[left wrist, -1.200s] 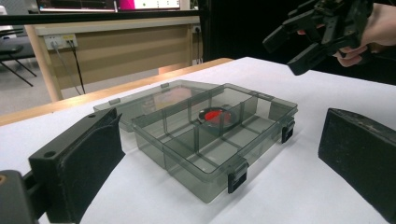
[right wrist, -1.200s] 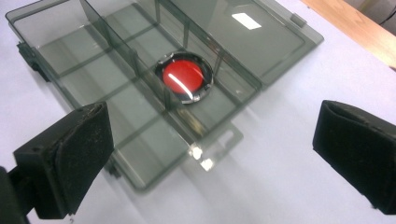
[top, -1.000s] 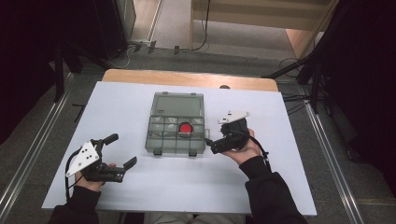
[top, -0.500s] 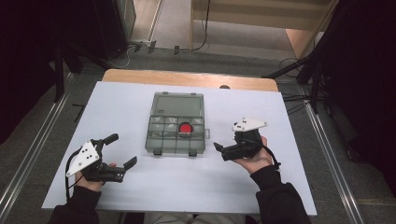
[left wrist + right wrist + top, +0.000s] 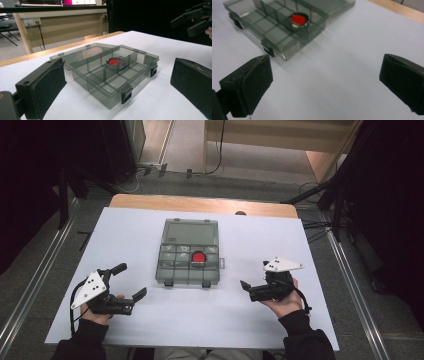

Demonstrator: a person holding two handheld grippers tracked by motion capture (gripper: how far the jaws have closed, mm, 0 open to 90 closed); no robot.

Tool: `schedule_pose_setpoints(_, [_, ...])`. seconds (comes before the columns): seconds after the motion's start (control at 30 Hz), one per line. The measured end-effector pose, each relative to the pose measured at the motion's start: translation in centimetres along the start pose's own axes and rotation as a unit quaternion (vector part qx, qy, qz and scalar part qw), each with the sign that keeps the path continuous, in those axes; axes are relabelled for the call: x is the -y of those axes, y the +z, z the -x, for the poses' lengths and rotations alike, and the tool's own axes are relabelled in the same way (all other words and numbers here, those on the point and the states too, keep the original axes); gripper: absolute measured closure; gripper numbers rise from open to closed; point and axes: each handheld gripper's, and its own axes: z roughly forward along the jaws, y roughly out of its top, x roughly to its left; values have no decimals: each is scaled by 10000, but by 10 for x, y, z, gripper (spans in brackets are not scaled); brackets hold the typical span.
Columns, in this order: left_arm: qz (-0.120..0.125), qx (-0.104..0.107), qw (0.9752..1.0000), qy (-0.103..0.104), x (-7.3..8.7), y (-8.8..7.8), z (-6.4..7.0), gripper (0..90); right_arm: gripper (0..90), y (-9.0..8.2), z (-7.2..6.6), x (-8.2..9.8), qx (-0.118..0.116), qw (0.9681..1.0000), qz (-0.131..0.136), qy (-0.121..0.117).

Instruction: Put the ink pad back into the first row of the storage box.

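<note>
1. Left tool (image 5: 131, 282): held in left hand (image 5: 97, 312) at near-left of the white counter (image 5: 130, 230), jaws wide apart, nothing between them. In left gripper view, both black jaws frame the box, clear of it.
2. Organizer box (image 5: 189, 270): smoky transparent plastic, centre of counter, between the two tools and well apart from each. Lid (image 5: 191, 232) is swung fully open and lies flat on the far side. Tray is split into compartments by dividers; two black latches (image 5: 126, 95) on the near wall.
3. Red disc (image 5: 199, 258): round, red top w/ dark rim, sits inside a compartment in the tray's far row, right of centre, next to the lid hinge. Same disc seen in left gripper view (image 5: 115, 61) and right gripper view (image 5: 298, 19).
4. Right tool (image 5: 255, 281): held in right hand (image 5: 282, 300) at near-right of counter, grey plate on top, pointing left toward the box. Jaws wide apart in right gripper view, w/ bare counter between them; box lies ahead, not touched.
5. Counter edge: bare wood strip (image 5: 200, 204) shows along the far side, beyond the white surface.
</note>
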Motion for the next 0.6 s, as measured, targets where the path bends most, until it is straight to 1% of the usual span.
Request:
schedule_pose_setpoints(0.03, [-1, 1, 10000, -3, 0, 0, 0, 0, 1, -1, 1, 2, 53, 10000, -15, -10])
schedule_pose_setpoints(0.07, [-2, 0, 10000, 0, 0, 0, 0, 0, 1, -2, 1, 4, 52, 10000, 41, -4])
schedule_pose_setpoints(0.13, [1, 1, 10000, -1, 0, 0, 0, 0, 1, -5, 3, 9, 71, 9998, 177, 103])
schedule_pose_setpoints(0.2, [-10, 0, 10000, 5, 0, 0, 0, 0, 1, -9, 6, 15, 157, 9993, 315, 153])
schedule_pose_setpoints(0.23, [-9, 0, 10000, 6, 0, 0, 0, 0, 1, -9, 6, 15, 157, 9993, 315, 153])
schedule_pose_setpoints(0.27, [-5, 2, 10000, 3, 0, 0, 0, 0, 1, -11, 7, 18, 184, 9988, 410, 167])
schedule_pose_setpoints(0.3, [-5, 4, 10000, 7, 0, 0, 0, 0, 1, -14, 8, 23, 233, 9977, 584, 249])
schedule_pose_setpoints(0.4, [-14, 3, 10000, 6, 0, 0, 0, 0, 1, -17, 11, 27, 248, 9973, 619, 302])
schedule_pose_setpoints(0.43, [-12, 7, 10000, 7, 0, 0, 0, 0, 1, -19, 12, 32, 303, 9965, 712, 324])
schedule_pose_setpoints(0.47, [-13, 10, 10000, 6, 0, 0, 0, 0, 1, -19, 12, 32, 303, 9965, 712, 324])
schedule_pose_setpoints(0.53, [-15, 9, 10000, 6, 0, 0, 0, 0, 1, -21, 13, 38, 297, 9949, 882, 398])
schedule_pose_setpoints(0.6, [-17, 6, 10000, 5, 0, 0, 0, 0, 1, -24, 15, 43, 348, 9940, 937, 444])
